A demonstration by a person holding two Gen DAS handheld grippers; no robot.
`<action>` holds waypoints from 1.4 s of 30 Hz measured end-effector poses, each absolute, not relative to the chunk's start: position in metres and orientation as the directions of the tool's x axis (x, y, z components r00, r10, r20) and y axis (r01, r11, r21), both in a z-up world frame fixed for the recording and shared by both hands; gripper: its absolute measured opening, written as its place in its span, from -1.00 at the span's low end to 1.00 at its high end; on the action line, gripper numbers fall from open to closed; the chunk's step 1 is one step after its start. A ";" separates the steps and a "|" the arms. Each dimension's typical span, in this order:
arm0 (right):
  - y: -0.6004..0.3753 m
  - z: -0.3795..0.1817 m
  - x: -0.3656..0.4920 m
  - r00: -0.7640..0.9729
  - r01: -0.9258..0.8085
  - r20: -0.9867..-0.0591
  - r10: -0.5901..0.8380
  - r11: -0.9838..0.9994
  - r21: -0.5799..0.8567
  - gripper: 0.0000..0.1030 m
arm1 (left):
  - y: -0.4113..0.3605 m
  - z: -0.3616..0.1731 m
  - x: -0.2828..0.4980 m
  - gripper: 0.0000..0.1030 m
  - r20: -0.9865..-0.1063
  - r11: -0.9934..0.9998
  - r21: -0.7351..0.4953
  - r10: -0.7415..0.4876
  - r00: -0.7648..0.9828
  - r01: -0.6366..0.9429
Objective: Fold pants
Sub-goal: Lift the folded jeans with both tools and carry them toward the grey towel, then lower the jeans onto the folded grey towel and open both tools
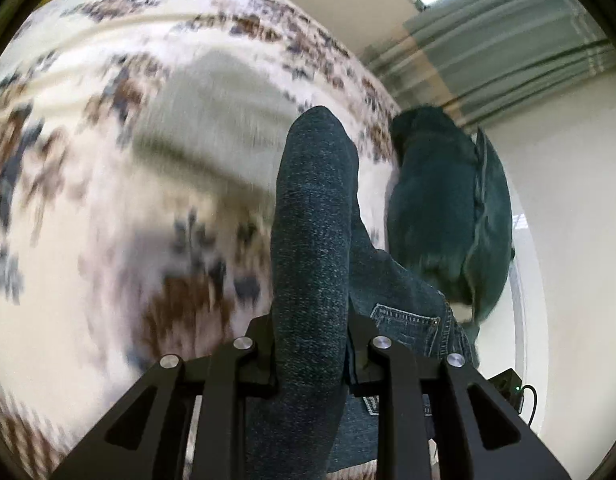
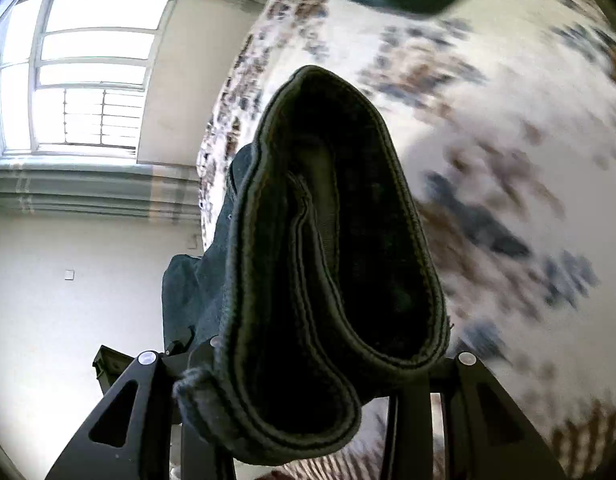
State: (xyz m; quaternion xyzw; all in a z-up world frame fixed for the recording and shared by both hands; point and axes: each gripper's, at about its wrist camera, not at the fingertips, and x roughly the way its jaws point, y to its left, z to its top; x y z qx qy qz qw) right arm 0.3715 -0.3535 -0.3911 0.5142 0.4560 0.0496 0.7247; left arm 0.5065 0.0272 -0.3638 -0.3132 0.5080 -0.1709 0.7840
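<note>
Left gripper (image 1: 312,360) pinches a fold of the dark blue denim pants (image 1: 316,216); right gripper (image 2: 308,364) grips the hemmed leg opening (image 2: 328,240). Pants are aloft over the cream patterned rug (image 1: 108,160). Keep both level, lower evenly.

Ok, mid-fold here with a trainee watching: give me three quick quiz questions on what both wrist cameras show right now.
1. True or false: the left gripper is shut on the jeans.
2. What does the right gripper hold? A) a towel B) an open cuff of the jeans C) nothing
3. Fill in: under the jeans lies a patterned ____.

Key: 1. True, denim is pinched between its fingers. 2. B, the hemmed opening faces the camera. 3. rug, cream with brown and blue marks, blurred in both views.
</note>
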 end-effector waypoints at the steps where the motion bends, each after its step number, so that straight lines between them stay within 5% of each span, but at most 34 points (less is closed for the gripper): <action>1: -0.345 -0.389 0.400 0.586 0.388 -0.604 0.540 0.468 0.795 -0.24 | 0.036 -0.363 0.526 -0.61 -0.686 0.742 -0.668 -0.586 0.432 -0.054; 11: -0.270 -0.445 0.642 0.587 0.319 -0.574 0.571 0.489 0.812 -0.24 | 0.112 -0.411 0.714 -0.60 -0.688 0.750 -0.657 -0.554 0.468 -0.079; 17: -0.251 -0.509 0.709 0.552 0.341 -0.613 0.566 0.517 0.785 -0.24 | 0.127 -0.478 0.776 -0.58 -0.753 0.798 -0.596 -0.514 0.410 -0.094; 24: -0.257 -0.514 0.719 0.494 0.385 -0.695 0.523 0.585 0.714 0.19 | 0.120 -0.475 0.767 -0.38 -0.804 0.843 -0.528 -0.459 0.379 -0.100; 27: -0.265 -0.508 0.712 0.463 0.410 -0.744 0.482 0.628 0.662 0.27 | 0.113 -0.462 0.759 -0.12 -0.838 0.892 -0.446 -0.388 0.384 -0.073; 29: -0.267 -0.499 0.705 0.442 0.425 -0.784 0.436 0.668 0.611 0.32 | 0.108 -0.453 0.752 0.45 -0.866 0.926 -0.371 -0.319 0.385 -0.067; 32: -0.260 -0.479 0.695 0.418 0.413 -0.842 0.340 0.754 0.510 0.50 | 0.100 -0.440 0.741 0.68 -0.879 0.952 -0.305 -0.265 0.395 -0.038; 36: -0.232 -0.432 0.678 0.397 0.364 -0.910 0.116 0.891 0.272 0.97 | 0.085 -0.418 0.722 0.72 -0.899 0.987 -0.161 -0.142 0.415 -0.011; 42: -0.193 -0.356 0.636 0.448 0.279 -0.887 -0.110 0.960 0.022 0.99 | 0.071 -0.374 0.684 0.90 -0.886 0.999 -0.039 -0.040 0.462 0.011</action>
